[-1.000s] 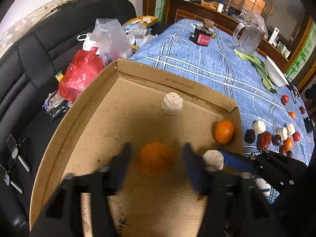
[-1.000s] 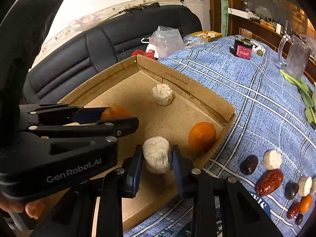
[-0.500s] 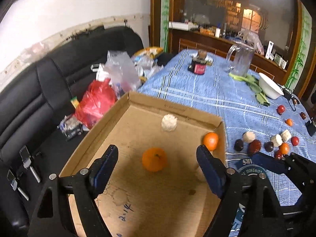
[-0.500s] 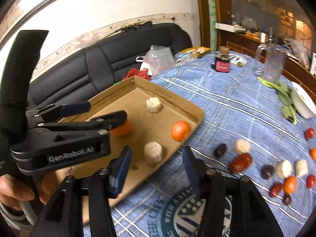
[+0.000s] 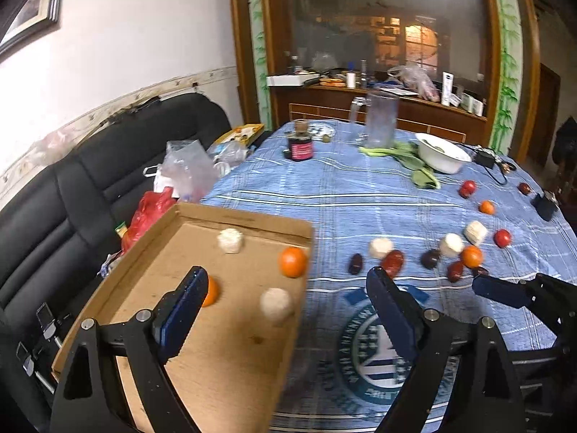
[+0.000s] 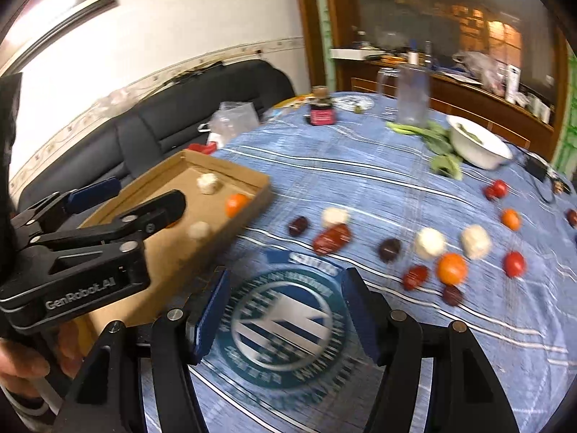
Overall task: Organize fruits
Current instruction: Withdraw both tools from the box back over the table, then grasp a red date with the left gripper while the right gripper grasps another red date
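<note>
A shallow cardboard box (image 5: 249,222) lies at the table's left edge. It holds two oranges (image 5: 293,261) and two white lumps (image 5: 276,303); one orange (image 5: 211,291) is half hidden behind my left finger. My left gripper (image 5: 285,281) hangs above the box's right rim, its jaws opening with nothing held between them. My right gripper (image 6: 285,281) hovers over the round emblem on the blue tablecloth, jaws also opening and empty. Several loose fruits lie to the right: a red date (image 6: 331,238), an orange (image 6: 452,269), dark plums, tomatoes and white lumps.
At the far side of the table stand a glass jug (image 5: 380,119), a white bowl (image 5: 441,151), green leaves (image 5: 414,160) and a dark jar (image 5: 300,144). A black sofa (image 5: 90,173) with plastic bags (image 5: 151,209) runs along the left.
My right gripper let go of the white lump, which now lies in the box. Both grippers pulled back, rose and swung right from the box toward the tablecloth, jaws widening.
</note>
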`<state>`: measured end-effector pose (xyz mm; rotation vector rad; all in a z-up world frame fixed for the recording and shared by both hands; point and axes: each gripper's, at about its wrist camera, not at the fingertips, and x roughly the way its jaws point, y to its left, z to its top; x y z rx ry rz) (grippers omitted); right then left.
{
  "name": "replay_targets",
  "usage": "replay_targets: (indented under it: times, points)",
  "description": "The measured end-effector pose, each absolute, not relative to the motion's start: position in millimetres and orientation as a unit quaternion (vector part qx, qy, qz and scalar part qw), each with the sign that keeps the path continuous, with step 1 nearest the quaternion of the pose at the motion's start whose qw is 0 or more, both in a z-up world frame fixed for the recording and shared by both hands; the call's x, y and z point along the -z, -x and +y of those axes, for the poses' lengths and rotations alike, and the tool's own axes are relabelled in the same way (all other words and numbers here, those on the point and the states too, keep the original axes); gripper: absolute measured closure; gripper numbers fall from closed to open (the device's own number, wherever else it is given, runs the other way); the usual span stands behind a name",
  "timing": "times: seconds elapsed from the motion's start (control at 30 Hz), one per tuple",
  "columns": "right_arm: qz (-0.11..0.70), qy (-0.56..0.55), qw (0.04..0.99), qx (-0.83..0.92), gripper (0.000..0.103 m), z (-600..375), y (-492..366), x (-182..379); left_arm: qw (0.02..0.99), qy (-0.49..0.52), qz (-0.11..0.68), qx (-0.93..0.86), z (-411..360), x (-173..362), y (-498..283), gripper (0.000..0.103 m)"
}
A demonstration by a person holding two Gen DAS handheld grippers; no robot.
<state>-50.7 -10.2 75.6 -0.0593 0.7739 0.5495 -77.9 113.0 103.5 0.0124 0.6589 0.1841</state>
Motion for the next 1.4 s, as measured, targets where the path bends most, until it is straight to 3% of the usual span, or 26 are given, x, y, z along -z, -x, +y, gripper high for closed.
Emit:
replay_targets:
  times: [0.53,1.23,1.27,1.3,1.4]
  points:
    - [0.39,0.005,0.9,-0.195,0.029,-103,41,-54,0.924,-0.018,0.382,0.012,64,-71,58,0.014]
    - [0.375,0.131,0.869,-0.295,0.03,-57,-31,-25,0.902,0.026,0.432,0.012,70,-50,18,0.014]
    - [0.376,0.137,0.866,-0.3,0.036,-54,-33,-24,0.901,0.028,0.433,0.01,69,-50,15,0.014]
    - [0.381,0.141,0.862,-0.303,0.055,-52,-34,-23,0.901,0.028,0.433,0.007,68,-49,14,0.014]
    - [0.384,0.172,0.858,-0.294,0.059,-49,-35,-17,0.9,0.024,0.436,0.002,67,-47,9,0.014]
